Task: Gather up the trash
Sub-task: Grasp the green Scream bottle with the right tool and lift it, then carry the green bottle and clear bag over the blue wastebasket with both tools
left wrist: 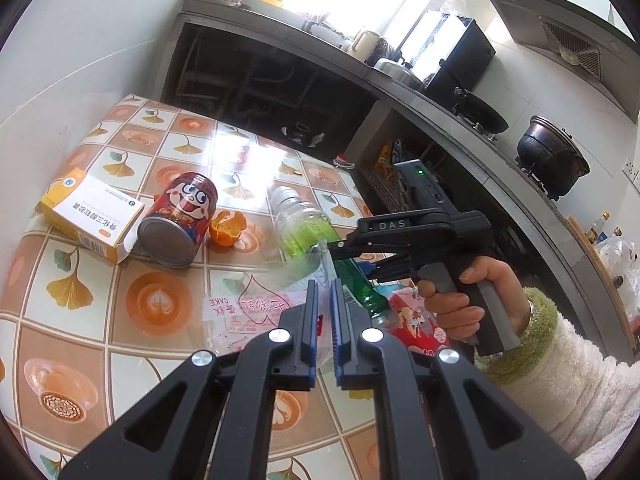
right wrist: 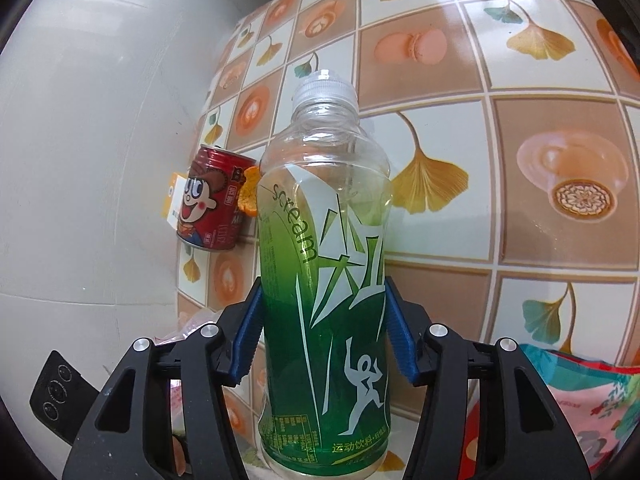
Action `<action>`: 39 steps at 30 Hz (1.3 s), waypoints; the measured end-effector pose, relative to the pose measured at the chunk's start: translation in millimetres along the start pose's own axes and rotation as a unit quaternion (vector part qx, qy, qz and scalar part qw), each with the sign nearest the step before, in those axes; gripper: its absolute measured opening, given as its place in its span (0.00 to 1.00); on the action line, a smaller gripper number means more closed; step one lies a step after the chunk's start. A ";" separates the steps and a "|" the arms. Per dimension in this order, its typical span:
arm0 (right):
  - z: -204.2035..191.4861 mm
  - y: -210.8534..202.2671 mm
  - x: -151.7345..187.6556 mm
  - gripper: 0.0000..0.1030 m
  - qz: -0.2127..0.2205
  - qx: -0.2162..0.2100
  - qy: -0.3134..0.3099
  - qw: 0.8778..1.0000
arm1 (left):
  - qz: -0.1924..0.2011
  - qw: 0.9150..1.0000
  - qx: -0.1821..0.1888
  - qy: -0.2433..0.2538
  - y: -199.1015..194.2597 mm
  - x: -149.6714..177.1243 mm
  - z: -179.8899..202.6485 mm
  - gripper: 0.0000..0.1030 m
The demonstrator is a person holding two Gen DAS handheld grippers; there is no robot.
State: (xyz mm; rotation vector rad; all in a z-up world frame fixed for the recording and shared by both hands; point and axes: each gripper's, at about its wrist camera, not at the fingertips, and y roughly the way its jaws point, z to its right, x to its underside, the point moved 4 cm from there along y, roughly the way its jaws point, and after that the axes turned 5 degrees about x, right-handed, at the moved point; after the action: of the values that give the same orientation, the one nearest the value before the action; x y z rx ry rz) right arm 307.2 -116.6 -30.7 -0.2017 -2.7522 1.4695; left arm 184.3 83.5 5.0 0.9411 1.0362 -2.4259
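Right gripper (right wrist: 322, 344) pads clamp my green sports-drink bottle (right wrist: 320, 280); left gripper (left wrist: 325, 312) pinches a clear bag (left wrist: 326, 264). Mid-collection: next, bottle into bag, then can (left wrist: 180, 224) at 10 o'clock.

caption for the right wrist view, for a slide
Right gripper closed on a green drink bottle above the tiled tablecloth.

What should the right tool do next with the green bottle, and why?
Probably lift the green bottle clear of the table. The right tool already has both blue pads against its sides, so the grip looks made, and the red can lies close beside it.
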 end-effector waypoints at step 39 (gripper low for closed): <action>377.4 -173.4 360.7 0.51 0.265 -0.043 0.419 0.868 | -0.437 0.872 0.135 0.173 359.4 134.1 342.3 0.06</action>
State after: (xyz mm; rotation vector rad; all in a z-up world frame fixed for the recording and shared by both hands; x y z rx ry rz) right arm -96.8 -480.4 -114.8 -1.3255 -2.0811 0.9409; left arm 127.0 -417.6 -94.5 1.2153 1.5268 -3.2841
